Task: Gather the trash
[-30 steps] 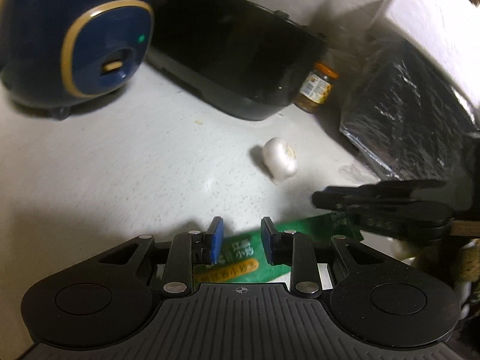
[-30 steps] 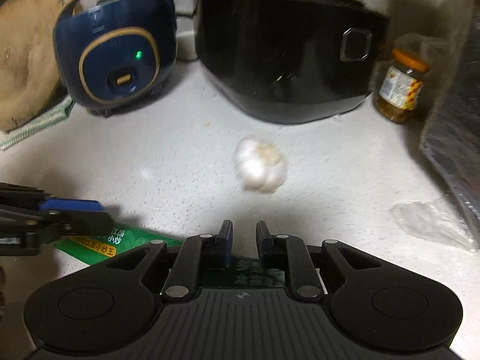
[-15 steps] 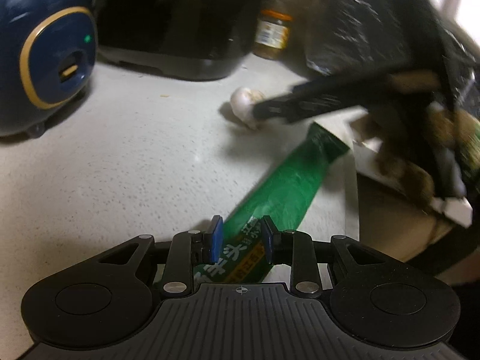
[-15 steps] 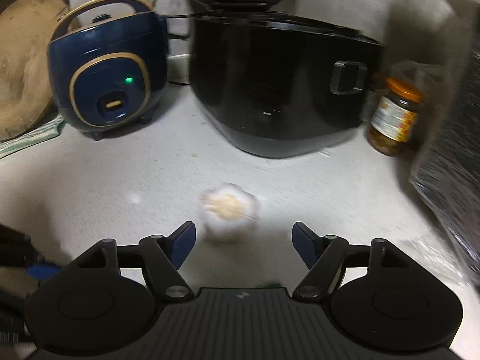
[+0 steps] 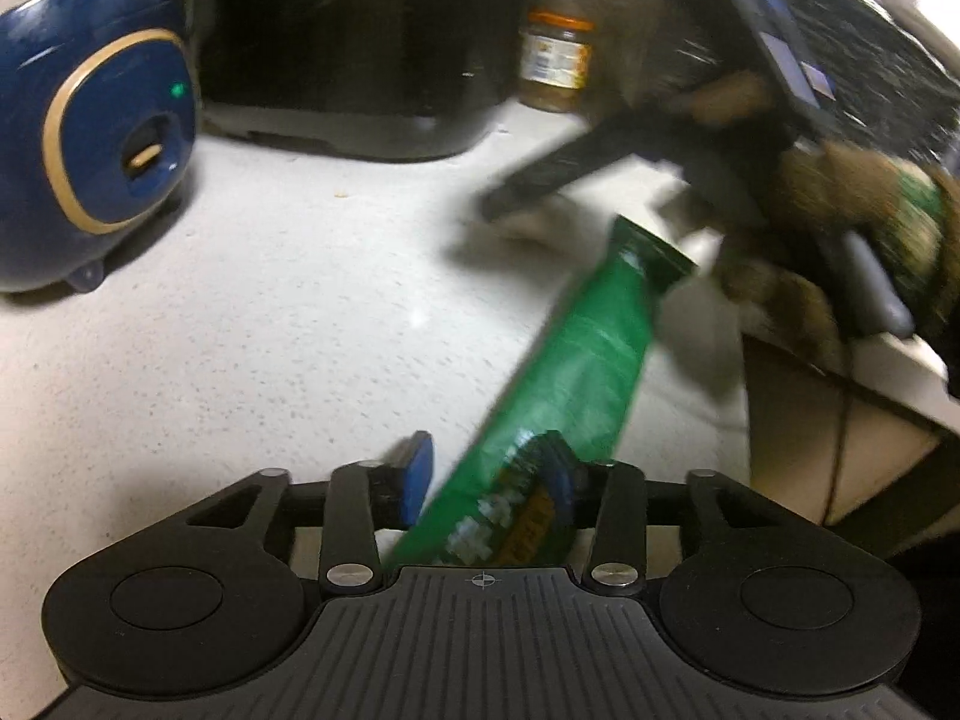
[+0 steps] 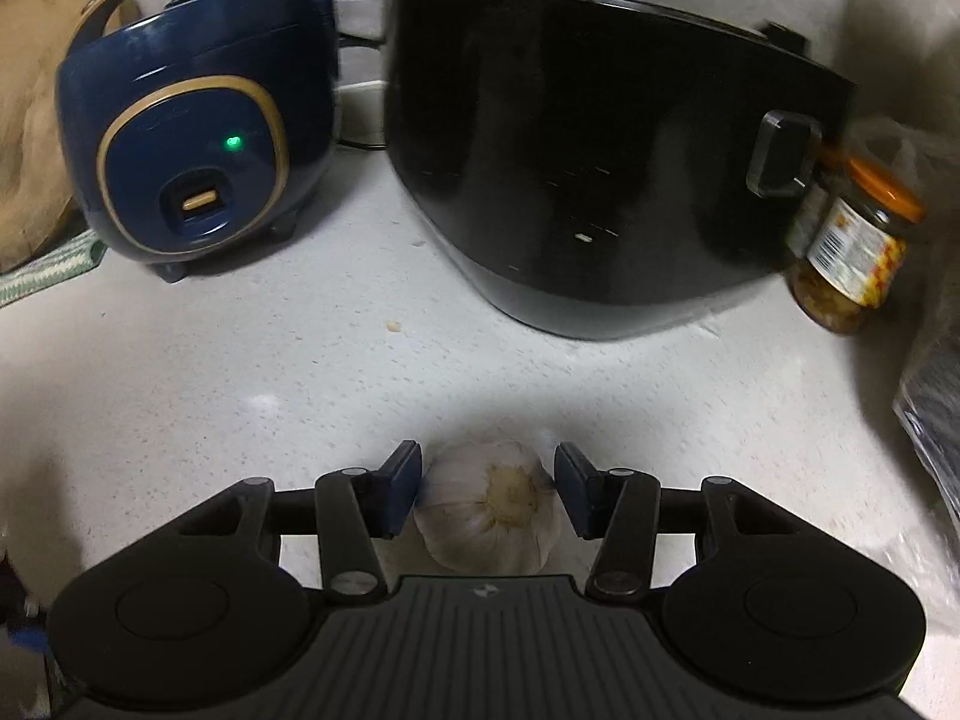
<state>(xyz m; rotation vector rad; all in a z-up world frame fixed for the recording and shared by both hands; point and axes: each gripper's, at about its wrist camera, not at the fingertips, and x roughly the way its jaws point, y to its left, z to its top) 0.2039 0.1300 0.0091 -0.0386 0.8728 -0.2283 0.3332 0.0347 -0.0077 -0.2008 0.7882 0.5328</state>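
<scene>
Moved: right gripper [image 6: 487,486] has come forward, so the garlic [image 6: 492,504] now sits between its fingers.
Right gripper: spread wide, with a blue pad close on each side of the garlic; I cannot tell if they touch.
Left gripper [image 5: 489,471]: spread apart, the green wrapper [image 5: 570,384] lying loose between its fingers.
Wrapper: slants far and right over the white counter [image 5: 270,312].
Far side: blue cooker [image 6: 192,138] left, black cooker [image 6: 600,168] middle, jar [image 6: 852,252] right.

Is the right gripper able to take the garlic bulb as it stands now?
Probably yes. The garlic bulb already lies between the open fingers of the right gripper, on the bare counter, with nothing between them.
</scene>
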